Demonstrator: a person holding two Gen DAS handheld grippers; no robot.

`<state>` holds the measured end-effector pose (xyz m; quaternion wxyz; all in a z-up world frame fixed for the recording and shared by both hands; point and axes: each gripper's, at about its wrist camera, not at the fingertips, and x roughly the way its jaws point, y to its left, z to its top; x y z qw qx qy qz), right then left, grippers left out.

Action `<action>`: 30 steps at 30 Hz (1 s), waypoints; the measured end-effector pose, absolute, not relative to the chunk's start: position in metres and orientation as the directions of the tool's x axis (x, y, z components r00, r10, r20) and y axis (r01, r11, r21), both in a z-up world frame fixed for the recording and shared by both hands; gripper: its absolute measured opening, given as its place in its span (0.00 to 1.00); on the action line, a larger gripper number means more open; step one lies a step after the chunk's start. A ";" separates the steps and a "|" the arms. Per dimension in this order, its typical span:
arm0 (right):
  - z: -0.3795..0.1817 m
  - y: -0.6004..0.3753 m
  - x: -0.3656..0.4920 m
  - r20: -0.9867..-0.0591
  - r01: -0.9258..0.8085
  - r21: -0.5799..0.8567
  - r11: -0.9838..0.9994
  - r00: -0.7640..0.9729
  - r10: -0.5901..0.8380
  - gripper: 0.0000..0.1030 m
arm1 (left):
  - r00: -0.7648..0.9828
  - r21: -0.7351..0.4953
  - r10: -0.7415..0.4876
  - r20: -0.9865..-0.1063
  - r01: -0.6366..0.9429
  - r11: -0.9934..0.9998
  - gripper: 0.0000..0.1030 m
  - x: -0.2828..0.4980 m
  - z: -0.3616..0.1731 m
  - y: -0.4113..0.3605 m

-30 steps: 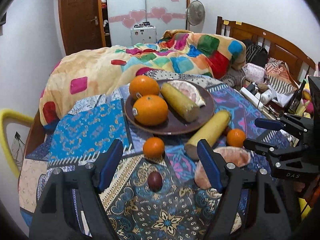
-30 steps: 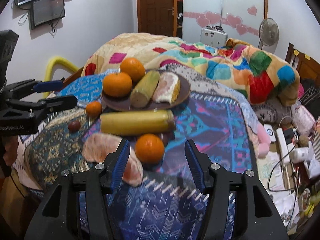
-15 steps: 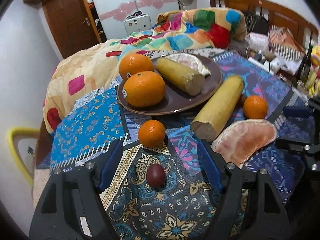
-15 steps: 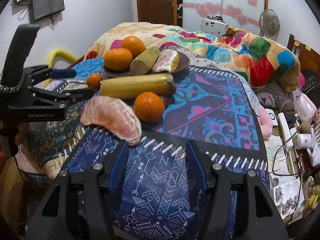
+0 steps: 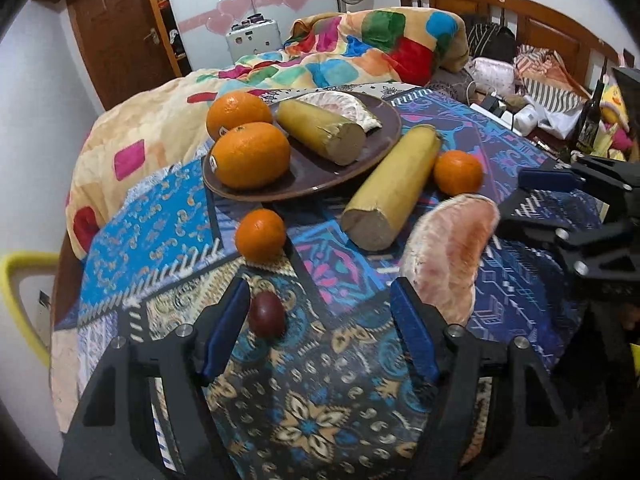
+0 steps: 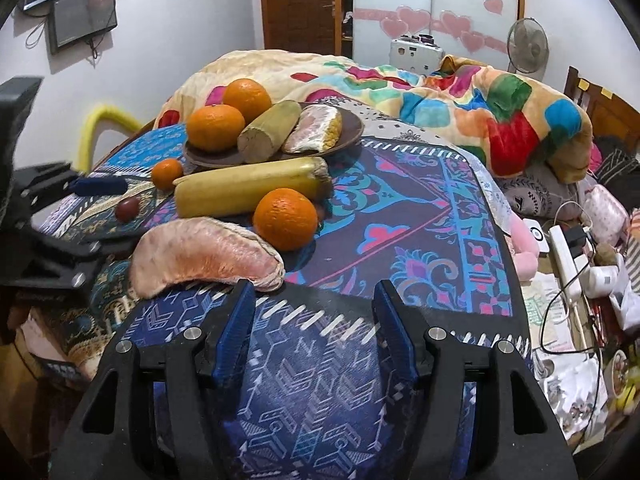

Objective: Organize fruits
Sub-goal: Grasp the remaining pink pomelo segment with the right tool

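Your left gripper (image 5: 320, 316) points down at the patterned bench (image 5: 328, 400); its fingers are closing, apart, with a dark plum (image 5: 267, 314) just inside the left finger, untouched. Your right gripper (image 6: 316, 320) has fingers opening over bare cloth, nothing between them. A pomelo segment (image 6: 204, 254) lies just beyond its left finger, a mandarin (image 6: 285, 219) behind. The brown plate (image 5: 380, 136) carries two oranges.

Colourful blanket (image 6: 460, 112) on bed; fan (image 6: 527, 46) near wardrobe (image 6: 436, 0).
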<state>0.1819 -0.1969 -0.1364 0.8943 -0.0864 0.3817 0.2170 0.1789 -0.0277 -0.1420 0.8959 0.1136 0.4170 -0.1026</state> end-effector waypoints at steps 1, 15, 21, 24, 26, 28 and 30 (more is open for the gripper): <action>-0.136 -0.197 0.184 -0.721 -0.452 0.011 0.892 0.614 0.320 0.57 | 0.633 0.110 -0.094 -0.769 0.275 0.955 0.70 0.177 -0.142 -0.028; -0.132 -0.207 0.185 -0.733 -0.415 0.048 0.908 0.603 0.314 0.61 | 0.633 0.040 -0.175 -0.754 0.311 0.950 0.70 0.152 -0.142 -0.047; -0.117 -0.205 0.168 -0.720 -0.426 0.039 0.904 0.615 0.322 0.61 | 0.620 -0.037 -0.226 -0.752 0.303 0.952 0.70 0.148 -0.146 -0.055; -0.111 -0.200 0.161 -0.712 -0.436 0.040 0.899 0.619 0.332 0.62 | 0.627 -0.052 -0.226 -0.746 0.283 0.958 0.70 0.145 -0.143 -0.050; -0.109 -0.196 0.159 -0.709 -0.442 0.045 0.896 0.618 0.340 0.62 | 0.643 -0.048 -0.213 -0.736 0.265 0.963 0.70 0.140 -0.139 -0.042; -0.109 -0.190 0.159 -0.707 -0.450 0.056 0.891 0.612 0.353 0.65 | 0.659 -0.045 -0.198 -0.726 0.241 0.970 0.70 0.135 -0.133 -0.030; -0.113 -0.181 0.160 -0.709 -0.454 0.062 0.889 0.607 0.359 0.69 | 0.676 -0.030 -0.164 -0.719 0.205 0.978 0.70 0.130 -0.129 -0.015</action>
